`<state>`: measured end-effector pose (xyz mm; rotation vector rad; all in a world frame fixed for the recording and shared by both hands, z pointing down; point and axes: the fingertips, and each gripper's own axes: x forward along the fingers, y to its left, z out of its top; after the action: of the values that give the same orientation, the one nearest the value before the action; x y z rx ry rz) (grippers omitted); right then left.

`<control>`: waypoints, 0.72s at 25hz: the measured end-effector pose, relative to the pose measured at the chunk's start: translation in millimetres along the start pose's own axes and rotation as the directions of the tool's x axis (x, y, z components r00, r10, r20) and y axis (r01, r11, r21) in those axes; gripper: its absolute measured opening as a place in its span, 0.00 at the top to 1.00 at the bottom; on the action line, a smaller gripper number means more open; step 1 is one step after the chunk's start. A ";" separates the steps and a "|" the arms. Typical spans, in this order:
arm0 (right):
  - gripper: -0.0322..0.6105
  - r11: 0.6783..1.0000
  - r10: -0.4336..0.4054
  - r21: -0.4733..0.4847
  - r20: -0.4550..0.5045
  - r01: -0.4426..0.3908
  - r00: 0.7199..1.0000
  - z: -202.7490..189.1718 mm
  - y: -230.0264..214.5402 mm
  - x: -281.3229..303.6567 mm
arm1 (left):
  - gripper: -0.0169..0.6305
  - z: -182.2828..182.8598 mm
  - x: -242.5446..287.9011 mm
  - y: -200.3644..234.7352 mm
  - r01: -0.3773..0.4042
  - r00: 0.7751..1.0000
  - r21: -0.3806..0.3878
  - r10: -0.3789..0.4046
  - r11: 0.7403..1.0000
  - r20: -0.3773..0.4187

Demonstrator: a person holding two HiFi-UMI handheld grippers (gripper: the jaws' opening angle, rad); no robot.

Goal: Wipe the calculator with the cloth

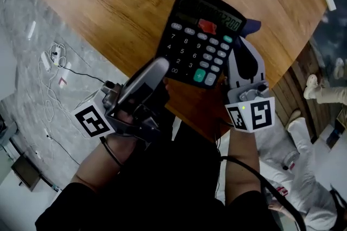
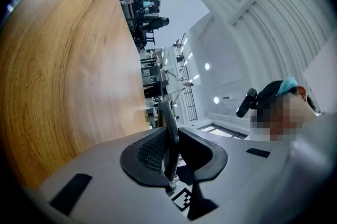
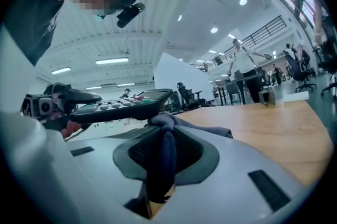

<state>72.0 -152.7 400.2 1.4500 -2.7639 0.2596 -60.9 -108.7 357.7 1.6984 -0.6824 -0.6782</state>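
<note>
Head view shows the left gripper (image 1: 162, 70) clamped on the calculator (image 1: 200, 40), held above the wooden table (image 1: 119, 2), while the right gripper (image 1: 242, 48) pinches the blue cloth (image 1: 252, 24) at its right edge.

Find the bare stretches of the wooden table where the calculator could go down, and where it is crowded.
Widest: bare table wood between its curved left edge and the calculator. A narrower strip lies right of the cloth. Crowded: the near edge, where the left gripper holds the calculator and the right gripper the cloth.
</note>
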 end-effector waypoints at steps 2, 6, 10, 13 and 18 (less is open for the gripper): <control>0.84 1.000 -0.003 0.012 -0.013 0.004 1.000 -7.1 2.9 -2.4 | 0.86 2.0 0.9 -0.9 0.000 1.000 -0.001 0.000 1.000 0.008; 0.84 0.996 0.082 -0.033 -0.030 -0.083 0.996 -11.1 51.1 -15.2 | 0.86 4.1 2.8 -9.3 0.009 1.000 -0.012 -0.009 1.000 0.024; 0.84 0.986 0.144 -0.085 -0.030 -0.146 0.989 -6.8 98.8 -21.7 | 0.86 3.7 2.1 -12.6 0.007 0.999 -0.032 -0.006 0.999 0.032; 0.84 0.987 0.128 -0.097 -0.009 -0.128 0.992 -4.1 101.9 -18.4 | 0.86 0.8 0.7 -4.5 -0.007 0.999 -0.052 0.009 0.999 0.031; 0.84 0.996 0.019 -0.087 0.051 -0.015 0.998 14.0 68.4 -7.7 | 0.86 -3.0 1.3 -4.5 -0.002 0.999 -0.082 0.005 0.997 0.034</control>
<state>21.4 -110.4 376.0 1.4339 -2.7909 0.1025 -57.4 -106.8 353.8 1.6131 -0.6721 -0.7244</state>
